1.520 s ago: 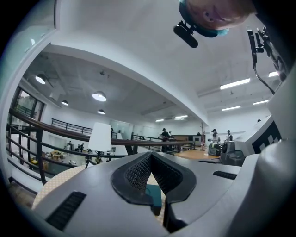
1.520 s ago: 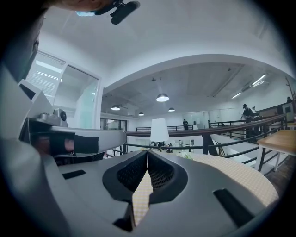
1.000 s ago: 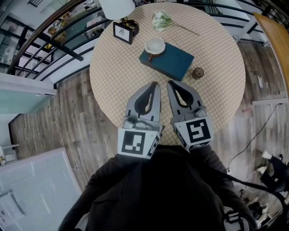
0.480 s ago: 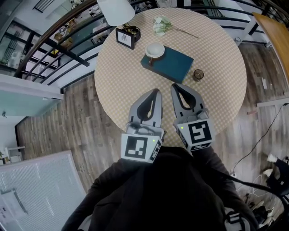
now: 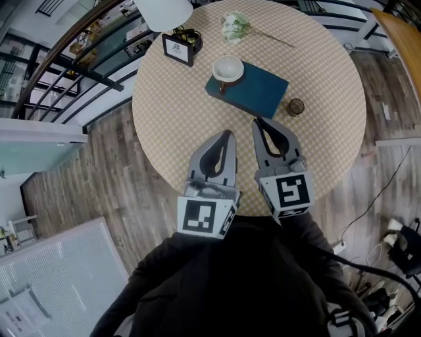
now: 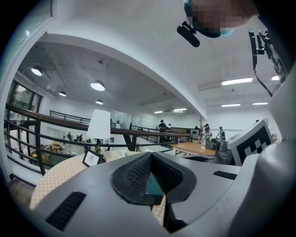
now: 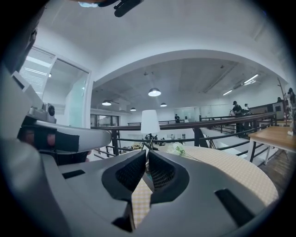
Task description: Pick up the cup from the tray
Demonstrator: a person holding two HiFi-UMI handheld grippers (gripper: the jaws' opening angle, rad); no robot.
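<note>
A white cup (image 5: 227, 68) with a brown handle stands on the left end of a dark teal tray (image 5: 256, 90) on the round table (image 5: 329, 72). My left gripper (image 5: 227, 133) and right gripper (image 5: 256, 121) hover side by side over the near part of the table, short of the tray and pointing at it. Both are shut with nothing between the fingers. In the left gripper view a teal sliver of the tray (image 6: 153, 185) shows through the closed left gripper (image 6: 151, 153). The right gripper (image 7: 147, 152) shows only checked cloth in its own view.
A small brown glass (image 5: 295, 106) stands right of the tray. At the far side are a framed picture (image 5: 177, 47), a white lamp shade (image 5: 164, 10) and a white flower sprig (image 5: 234, 26). Black railings (image 5: 79, 72) and wooden floor surround the table.
The head view has shifted a little, so the table sits slightly differently in frame. Both grippers stay shut and side by side over the near part of the table.
</note>
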